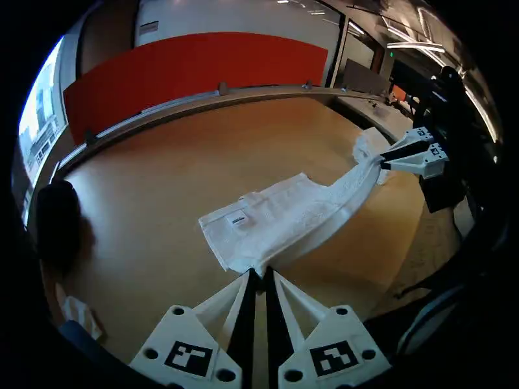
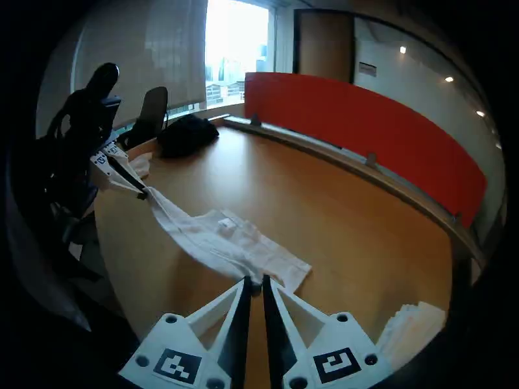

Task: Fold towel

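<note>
Two ends, two tongs, basically: the long white terry towel point(image 1: 285, 214) is strung out between them across the orange-brown wooden table point(image 1: 162, 194). The left gripper point(image 1: 259, 275) comes in low over the near table edge, pointing forward along the tabletop. Its white fingers are squeezed almost together, with one end of the towel pinched at the tips. Same deal on the other side: the right gripper point(image 2: 255, 282) is low and level, fingers nearly touching, clamped on the opposite end. In the left gripper view you can see the right gripper off to the right, held above the table edge with its fingers pointing back across the table, and the towel rises off the wood up to its tips. In the right gripper view the left one sits far left doing the mirror image. Whatever's holding each one is just a dark shape behind it, so I can't make out the hand itself. The towel's middle lies on the table, bunched and partly doubled over, with a small label patch point(image 1: 238, 219) facing up. A long red partition panel point(image 1: 194, 65) runs along the table's far edge. A black bag point(image 2: 188, 133) sits on the table near a black office chair point(image 2: 152, 107). A stack of folded white cloths point(image 2: 412, 330) sits by the table edge, well apart from the towel.
</note>
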Demonstrator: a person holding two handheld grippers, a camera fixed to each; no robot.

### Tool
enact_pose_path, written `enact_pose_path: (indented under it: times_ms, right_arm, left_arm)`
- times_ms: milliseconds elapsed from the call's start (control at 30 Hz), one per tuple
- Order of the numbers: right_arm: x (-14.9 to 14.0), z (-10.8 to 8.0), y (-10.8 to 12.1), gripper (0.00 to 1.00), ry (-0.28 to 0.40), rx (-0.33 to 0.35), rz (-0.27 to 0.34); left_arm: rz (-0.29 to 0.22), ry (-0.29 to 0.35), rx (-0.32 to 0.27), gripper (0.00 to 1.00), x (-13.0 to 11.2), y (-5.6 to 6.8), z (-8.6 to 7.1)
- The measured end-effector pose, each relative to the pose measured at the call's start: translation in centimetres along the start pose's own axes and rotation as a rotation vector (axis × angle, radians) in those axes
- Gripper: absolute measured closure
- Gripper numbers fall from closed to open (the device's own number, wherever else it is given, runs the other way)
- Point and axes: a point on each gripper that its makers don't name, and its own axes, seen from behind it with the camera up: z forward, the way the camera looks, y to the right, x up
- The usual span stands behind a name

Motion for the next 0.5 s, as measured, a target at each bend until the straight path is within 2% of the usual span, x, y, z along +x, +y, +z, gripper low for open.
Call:
enact_pose_path:
  times_ms: [167,500]
  right_arm:
    - [-0.5,1.0,0.1,0.87,-0.025,0.008,-0.010]
    - [-1.9,3.6,1.6,0.87,-0.066,0.012,0.010]
  left_arm:
    - [-0.006,-0.015,0.010,0.90,0.0,-0.5,1.1]
    - [-0.017,-0.058,0.019,0.90,0.0,-1.9,3.9]
